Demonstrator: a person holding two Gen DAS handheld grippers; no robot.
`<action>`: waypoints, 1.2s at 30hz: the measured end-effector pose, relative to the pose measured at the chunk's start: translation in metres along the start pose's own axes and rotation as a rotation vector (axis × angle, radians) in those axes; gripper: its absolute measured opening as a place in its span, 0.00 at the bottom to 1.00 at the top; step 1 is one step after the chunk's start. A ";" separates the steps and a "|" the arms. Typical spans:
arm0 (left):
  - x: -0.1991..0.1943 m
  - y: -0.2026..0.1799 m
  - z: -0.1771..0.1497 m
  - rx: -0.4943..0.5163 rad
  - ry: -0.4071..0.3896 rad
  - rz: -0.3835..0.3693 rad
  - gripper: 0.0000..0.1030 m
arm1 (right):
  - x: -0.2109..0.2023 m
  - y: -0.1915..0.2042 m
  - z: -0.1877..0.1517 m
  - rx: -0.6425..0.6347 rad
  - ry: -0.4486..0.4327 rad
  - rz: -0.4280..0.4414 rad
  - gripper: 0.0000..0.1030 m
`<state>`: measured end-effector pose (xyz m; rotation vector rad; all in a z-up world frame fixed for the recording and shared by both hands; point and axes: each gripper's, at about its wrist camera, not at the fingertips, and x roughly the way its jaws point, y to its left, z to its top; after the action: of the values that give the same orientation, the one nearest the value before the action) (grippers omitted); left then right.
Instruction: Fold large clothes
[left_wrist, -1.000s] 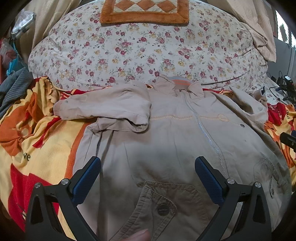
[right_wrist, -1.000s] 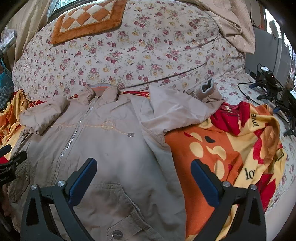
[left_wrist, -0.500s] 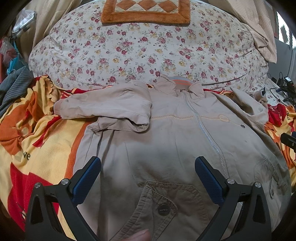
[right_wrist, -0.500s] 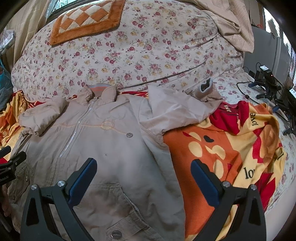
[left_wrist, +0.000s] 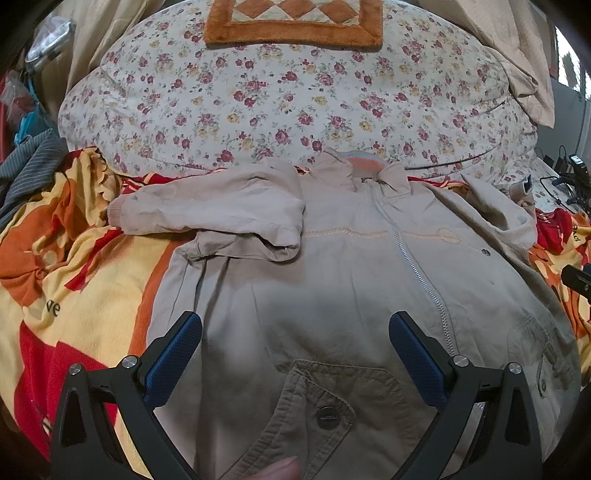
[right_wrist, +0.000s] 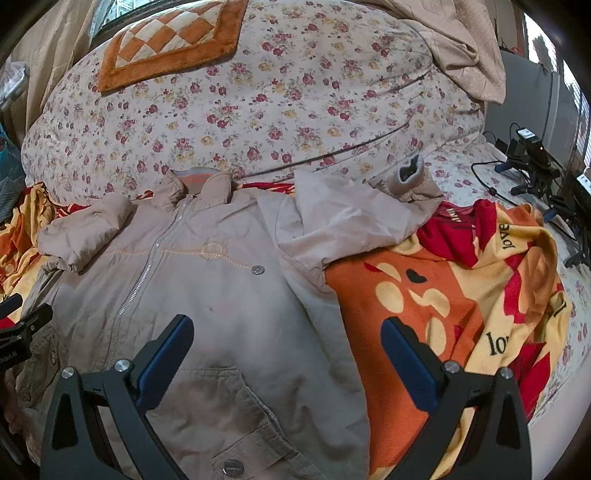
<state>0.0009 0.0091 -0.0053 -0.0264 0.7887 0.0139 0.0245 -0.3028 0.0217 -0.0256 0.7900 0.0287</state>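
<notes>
With both the left hand-held gripper (left_wrist: 295, 347) and right hand-held gripper (right_wrist: 287, 345) held wide open and empty, the beige zip-up cotton jacket (left_wrist: 332, 280), spread on the bed, could be bunched if its 10 o'clock sleeve (left_wrist: 210, 210) is snagged.

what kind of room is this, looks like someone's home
Most likely a bedroom in a home. A beige jacket lies spread on a bed over a red and orange blanket, with a bulky floral quilt heaped behind it.
</notes>
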 end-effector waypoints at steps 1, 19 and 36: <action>0.000 0.000 0.001 -0.002 0.000 0.000 0.90 | 0.000 -0.001 0.000 0.004 0.000 0.000 1.00; -0.002 -0.002 0.003 -0.013 0.002 -0.002 0.90 | 0.000 0.001 -0.001 0.005 0.003 -0.005 1.00; 0.001 0.001 0.002 -0.023 0.009 0.004 0.90 | 0.001 0.003 -0.002 0.001 0.011 -0.013 1.00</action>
<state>0.0030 0.0104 -0.0051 -0.0470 0.7979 0.0265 0.0236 -0.2996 0.0190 -0.0298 0.8007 0.0154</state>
